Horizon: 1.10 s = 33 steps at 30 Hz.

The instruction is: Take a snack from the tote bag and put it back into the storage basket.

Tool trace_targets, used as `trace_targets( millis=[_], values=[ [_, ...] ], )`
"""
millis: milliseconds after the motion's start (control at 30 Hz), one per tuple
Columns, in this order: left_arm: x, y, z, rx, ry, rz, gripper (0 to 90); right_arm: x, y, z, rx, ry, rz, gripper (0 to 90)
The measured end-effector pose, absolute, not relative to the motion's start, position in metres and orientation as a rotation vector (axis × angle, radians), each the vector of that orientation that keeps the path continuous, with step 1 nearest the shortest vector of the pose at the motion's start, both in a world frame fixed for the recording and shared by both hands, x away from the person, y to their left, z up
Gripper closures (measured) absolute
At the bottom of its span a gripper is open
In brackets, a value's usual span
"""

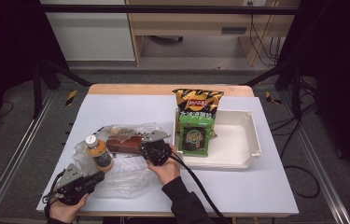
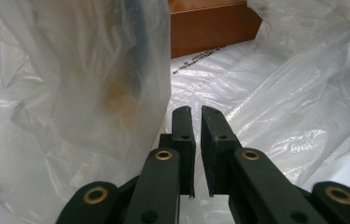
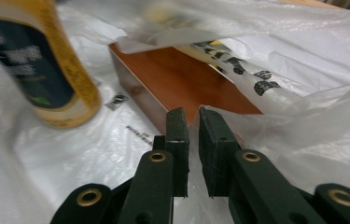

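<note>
plastic bag (image 1: 130, 175) lies crumpled at the table's (image 1: 256, 186) 7 o'clock side, clear film spread flat. bottle (image 1: 99, 153) with yellow drink stands on it; brown box (image 1: 123, 143) lies at the bottle's 3 o'clock, under the film. left gripper (image 1: 99, 176) at the bag's 8 o'clock edge, jaws nearly closed, film between them, though a firm grip cannot be told. right gripper (image 1: 141, 148) at the box's near end, jaws nearly closed on a film fold. tray (image 1: 252, 135) at 3 o'clock holds snack bags (image 1: 196, 121).
</note>
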<state>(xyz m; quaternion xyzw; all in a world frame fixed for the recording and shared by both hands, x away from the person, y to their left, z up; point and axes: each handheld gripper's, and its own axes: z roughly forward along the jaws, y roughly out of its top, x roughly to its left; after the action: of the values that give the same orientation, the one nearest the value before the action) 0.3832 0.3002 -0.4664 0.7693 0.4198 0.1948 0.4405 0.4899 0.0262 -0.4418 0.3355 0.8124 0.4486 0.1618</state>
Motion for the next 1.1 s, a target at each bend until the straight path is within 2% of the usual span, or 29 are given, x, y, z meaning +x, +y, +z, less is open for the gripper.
trace_targets(
  millis=[200, 367, 800, 867, 1033, 1100],
  values=[
    [0.383, 0.3, -0.467, 1.924, 1.038, 0.483, 83.9, 0.489, 0.017, -0.444, 0.969, 2.279, 1.13, 83.1],
    [0.383, 0.299, -0.467, 1.93, 1.039, 0.484, 83.9, 0.48, 0.001, -0.447, 1.008, 2.262, 1.114, 87.5],
    [0.383, 0.299, -0.468, 1.933, 1.04, 0.483, 84.0, 0.466, -0.018, -0.477, 1.048, 2.297, 1.078, 85.6],
    [0.383, 0.299, -0.468, 1.932, 1.039, 0.482, 84.0, 0.466, -0.02, -0.482, 1.054, 2.301, 1.081, 83.8],
    [0.383, 0.3, -0.468, 1.931, 1.04, 0.482, 84.0, 0.457, -0.023, -0.475, 1.021, 2.302, 1.172, 65.9],
    [0.383, 0.3, -0.468, 1.932, 1.041, 0.482, 84.0, 0.449, -0.024, -0.465, 0.979, 2.287, 1.242, 62.8]
  ],
)
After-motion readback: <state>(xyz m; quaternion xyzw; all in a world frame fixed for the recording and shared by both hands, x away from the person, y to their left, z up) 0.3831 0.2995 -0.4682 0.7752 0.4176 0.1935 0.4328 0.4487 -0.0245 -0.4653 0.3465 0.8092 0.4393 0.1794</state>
